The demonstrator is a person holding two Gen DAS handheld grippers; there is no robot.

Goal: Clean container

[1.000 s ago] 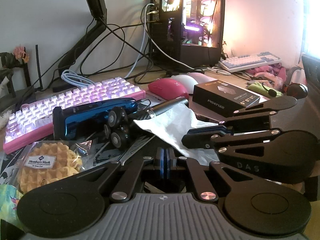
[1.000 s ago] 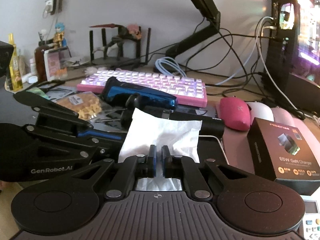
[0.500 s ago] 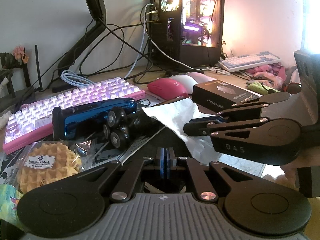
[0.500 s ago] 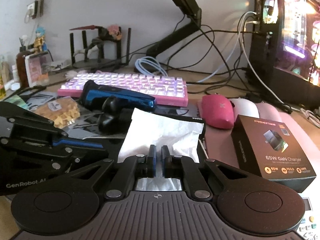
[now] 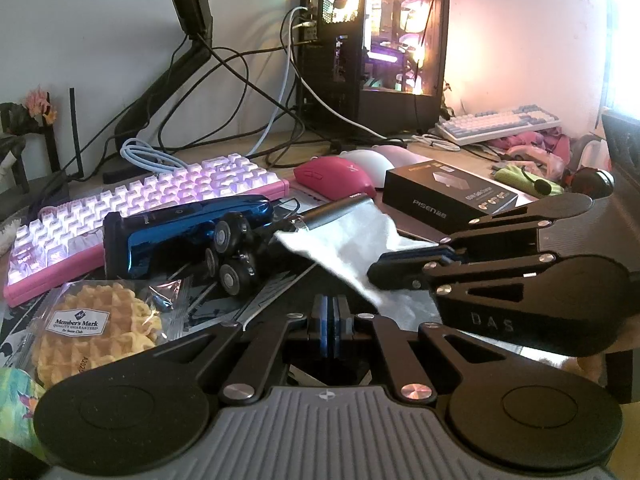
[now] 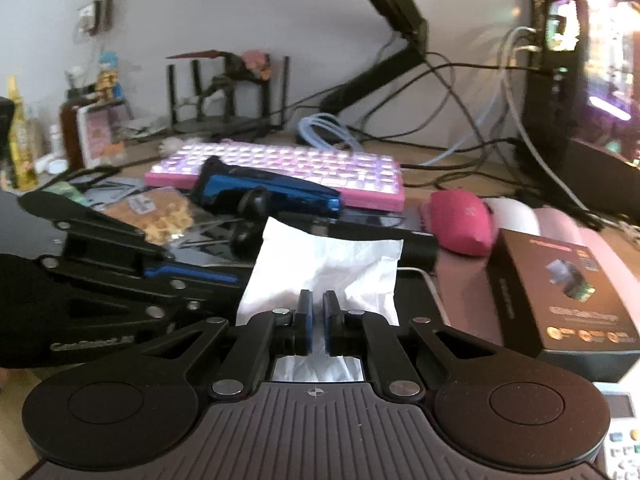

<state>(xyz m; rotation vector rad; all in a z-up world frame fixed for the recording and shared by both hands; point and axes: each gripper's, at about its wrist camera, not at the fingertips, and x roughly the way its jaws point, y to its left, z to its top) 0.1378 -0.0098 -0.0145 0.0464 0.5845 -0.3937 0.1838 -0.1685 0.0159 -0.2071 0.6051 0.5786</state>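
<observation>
My right gripper [image 6: 316,304] is shut on a white tissue [image 6: 328,264] and holds it above the desk; from the left wrist view the gripper [image 5: 396,268] comes in from the right with the tissue [image 5: 344,240] hanging from it. My left gripper [image 5: 331,312] is shut and empty, low over the desk; it shows at the left of the right wrist view [image 6: 224,278]. A blue electric shaver [image 5: 180,236] with three round heads lies just beyond the tissue, in front of a dark cylinder [image 5: 336,210]. I cannot tell which object is the container.
A pink keyboard [image 5: 132,208], pink mouse [image 5: 332,176] and white mice [image 5: 372,160] lie behind. A black charger box [image 5: 448,196] sits right, a wrapped waffle [image 5: 96,328] left. A lit PC tower [image 5: 372,44], cables and monitor arm [image 5: 188,40] stand at the back.
My right gripper with the tissue has shifted, first lifting and swinging right, then coming back down and left toward the shaver. My left gripper has stayed still and shut.
</observation>
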